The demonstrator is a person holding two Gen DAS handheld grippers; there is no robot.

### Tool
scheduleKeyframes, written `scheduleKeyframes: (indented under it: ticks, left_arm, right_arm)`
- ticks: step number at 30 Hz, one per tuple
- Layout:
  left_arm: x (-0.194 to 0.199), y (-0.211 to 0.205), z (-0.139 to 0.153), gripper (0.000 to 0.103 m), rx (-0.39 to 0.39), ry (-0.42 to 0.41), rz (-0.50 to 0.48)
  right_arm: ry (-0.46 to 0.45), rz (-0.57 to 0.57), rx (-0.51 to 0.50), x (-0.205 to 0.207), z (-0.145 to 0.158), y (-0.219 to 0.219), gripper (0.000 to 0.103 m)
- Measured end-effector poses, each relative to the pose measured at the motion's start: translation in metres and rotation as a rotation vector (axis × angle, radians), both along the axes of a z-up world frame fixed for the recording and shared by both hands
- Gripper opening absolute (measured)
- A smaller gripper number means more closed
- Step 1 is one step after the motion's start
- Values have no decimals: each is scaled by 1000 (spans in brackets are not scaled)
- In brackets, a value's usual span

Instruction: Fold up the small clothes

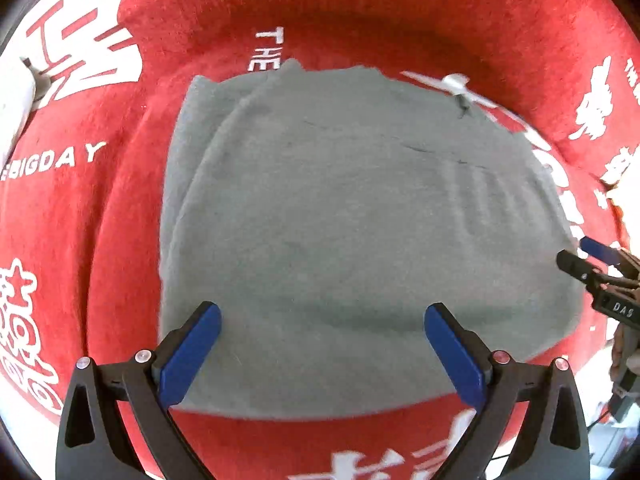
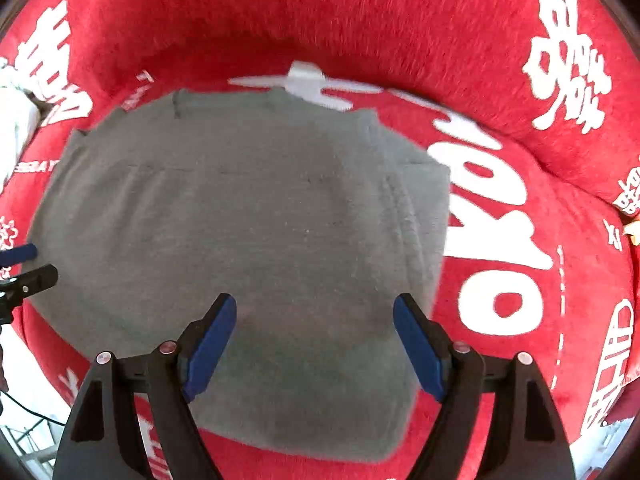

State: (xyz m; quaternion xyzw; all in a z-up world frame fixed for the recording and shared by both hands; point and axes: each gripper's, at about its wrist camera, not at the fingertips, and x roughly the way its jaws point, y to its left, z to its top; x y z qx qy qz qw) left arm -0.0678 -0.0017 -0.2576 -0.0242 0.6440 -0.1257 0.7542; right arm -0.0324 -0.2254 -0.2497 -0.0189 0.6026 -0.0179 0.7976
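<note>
1. The garment [image 1: 352, 240] lies folded flat on the red cloth [image 1: 360, 12], under both grippers.
2. The left gripper [image 1: 322, 350] and right gripper [image 2: 314, 340] gape empty.
3. Perhaps one more fold remains.

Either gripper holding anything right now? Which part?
Nothing held. Left gripper and right gripper both stand open above the folded grey garment.
</note>
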Motion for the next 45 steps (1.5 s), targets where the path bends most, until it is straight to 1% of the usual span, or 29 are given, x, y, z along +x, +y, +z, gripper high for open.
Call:
scheduleKeyframes:
  ticks: [1,3,5,7,8,10,12,15,17,19,21,22,23,24,26,30,32,34,35,36,37,38,39,40,42,45]
  left_arm:
    - [-8,-6,1,102,-19,8,-9]
    - [-16,-19,-3,102,-36,27,-34]
    - [-26,-30,-12,102,-20,43,-47]
    - [-29,-25,-25,102,3,71,-8]
    - [-29,-21,-29,102,7,74,9]
    - [-31,-14,-26,102,-14,62,13]
    - [-34,-7,-20,102,-25,80,16]
    - [-46,16,-6,102,-63,78,80]
    - [-57,41,1,102,-88,87,166]
    - [-66,67,2,102,-112,108,266]
    - [-74,90,-1,102,-179,135,383]
    - [-76,101,-4,102,-229,143,433]
    - [-76,110,-7,102,-280,140,470]
    - [-76,115,-9,102,-315,132,489]
    - [-69,116,-18,102,-368,121,488]
    - [-52,107,-42,102,-490,135,480]
    - [-52,105,-43,102,-535,104,487]
    - [-43,107,-48,102,-595,99,522]
    - [-41,115,-49,102,-632,94,549]
    - [-40,121,-49,96,-656,92,571]
    - [-41,126,-50,80,-659,85,595]
    - [-40,132,-52,70,-655,84,607]
    - [-40,137,-54,57,-657,86,624]
    - [-40,141,-58,54,-674,91,643]
    - [-38,146,-63,54,-704,89,653]
    - [-35,146,-63,54,-706,77,616]
  right_arm:
    - [-3,12,5,-8,6,8,83]
    - [17,43,32,-19,4,23,83]
    - [50,80,37,-31,-9,37,83]
    - [91,101,18,-45,-27,47,83]
    - [118,77,22,-50,-36,44,83]
    - [152,6,48,-58,-49,27,83]
    - [144,-63,80,-65,-46,5,84]
    - [163,-87,92,-70,-34,-12,84]
    - [149,-105,105,-73,-20,-19,84]
    - [128,-133,142,-76,-3,-22,86]
    - [123,-155,180,-77,7,-19,86]
    - [125,-160,196,-77,10,-15,86]
    - [130,-156,210,-71,11,-10,86]
    - [138,-143,223,-64,10,-3,87]
    - [145,-102,232,-57,9,18,87]
    - [134,-5,214,-41,11,55,87]
    - [126,30,208,-32,13,71,87]
    - [120,51,205,-23,14,83,87]
    - [118,62,203,-19,14,89,87]
    - [117,69,201,-15,14,91,87]
    - [117,78,201,-7,13,97,87]
    - [116,83,201,0,12,103,87]
    - [114,90,200,9,11,109,87]
    - [112,96,199,18,10,115,87]
    - [106,111,206,37,8,130,87]
    - [108,131,228,68,4,156,87]
